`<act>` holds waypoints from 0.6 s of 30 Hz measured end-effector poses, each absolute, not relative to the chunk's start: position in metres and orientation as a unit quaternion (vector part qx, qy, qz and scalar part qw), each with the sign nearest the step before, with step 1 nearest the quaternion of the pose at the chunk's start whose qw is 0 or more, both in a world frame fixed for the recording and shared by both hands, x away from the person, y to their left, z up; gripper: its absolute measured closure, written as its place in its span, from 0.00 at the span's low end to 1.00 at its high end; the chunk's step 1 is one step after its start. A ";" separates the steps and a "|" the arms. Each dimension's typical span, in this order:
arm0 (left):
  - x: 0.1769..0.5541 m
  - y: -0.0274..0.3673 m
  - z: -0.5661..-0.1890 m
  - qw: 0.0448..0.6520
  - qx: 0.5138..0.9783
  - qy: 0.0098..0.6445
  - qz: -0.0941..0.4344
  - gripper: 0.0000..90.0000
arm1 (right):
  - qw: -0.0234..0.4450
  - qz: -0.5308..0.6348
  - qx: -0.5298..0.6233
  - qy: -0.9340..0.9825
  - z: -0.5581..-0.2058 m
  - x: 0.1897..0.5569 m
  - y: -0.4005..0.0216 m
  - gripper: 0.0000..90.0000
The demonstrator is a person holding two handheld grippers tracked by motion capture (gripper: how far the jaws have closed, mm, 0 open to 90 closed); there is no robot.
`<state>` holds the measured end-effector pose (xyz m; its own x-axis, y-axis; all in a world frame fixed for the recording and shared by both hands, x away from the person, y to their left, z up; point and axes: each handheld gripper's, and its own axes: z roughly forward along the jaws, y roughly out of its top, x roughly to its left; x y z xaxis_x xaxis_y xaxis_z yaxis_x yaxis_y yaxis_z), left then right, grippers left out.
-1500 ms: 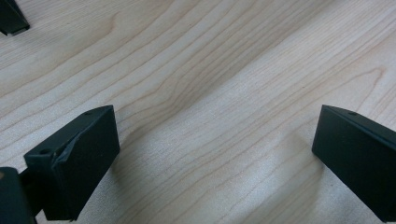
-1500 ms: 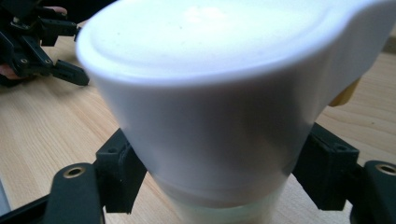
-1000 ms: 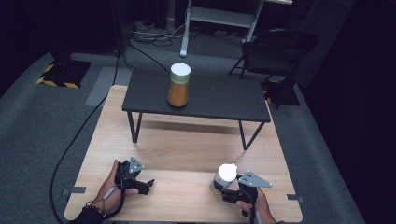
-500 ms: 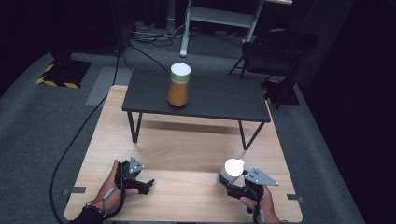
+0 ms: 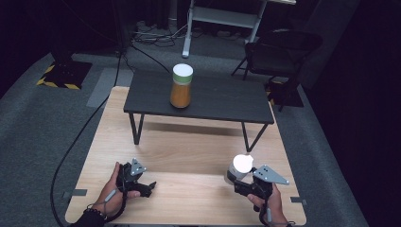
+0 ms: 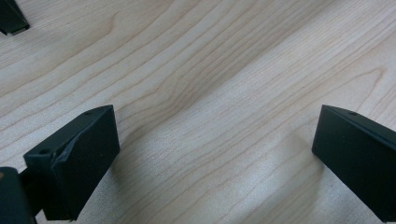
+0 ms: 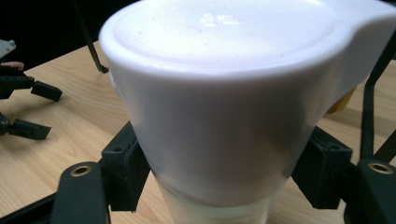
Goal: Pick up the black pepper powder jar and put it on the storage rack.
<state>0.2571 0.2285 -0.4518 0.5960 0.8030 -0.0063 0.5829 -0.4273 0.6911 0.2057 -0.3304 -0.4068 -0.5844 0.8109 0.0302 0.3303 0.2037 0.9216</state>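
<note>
Bottle (image 5: 240, 166) with a white cap sits in the lower right of the high view, pinched by the jaws of the right gripper (image 5: 235, 178) just above the pale wooden table (image 5: 189, 151). In the right gripper view that bottle (image 7: 224, 116) fills the middle of the frame: a broad white flip cap over a cloudy, translucent body, with a black pad pressed to each side below the cap. What is inside cannot be told.

At lower left of the high view the left gripper (image 5: 150, 187) rests low over the wood, well apart from the bottle. In the left gripper view its jaws stand spread wide with bare wood grain between them.

Higher in the high view, a low dark table (image 5: 213, 101) carries an upright jar (image 5: 181, 86) with a white lid and orange-brown contents.
</note>
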 end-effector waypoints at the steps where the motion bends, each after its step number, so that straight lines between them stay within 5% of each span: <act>1: 0.257 0.228 -0.452 0.334 0.829 0.418 0.165 0.01 | 0.246 0.496 0.386 0.738 -0.404 0.206 -0.329 0.33; 18: 0.257 0.228 -0.452 0.334 0.829 0.417 0.164 0.01 | 0.273 0.498 0.395 0.722 -0.354 0.219 -0.313 0.33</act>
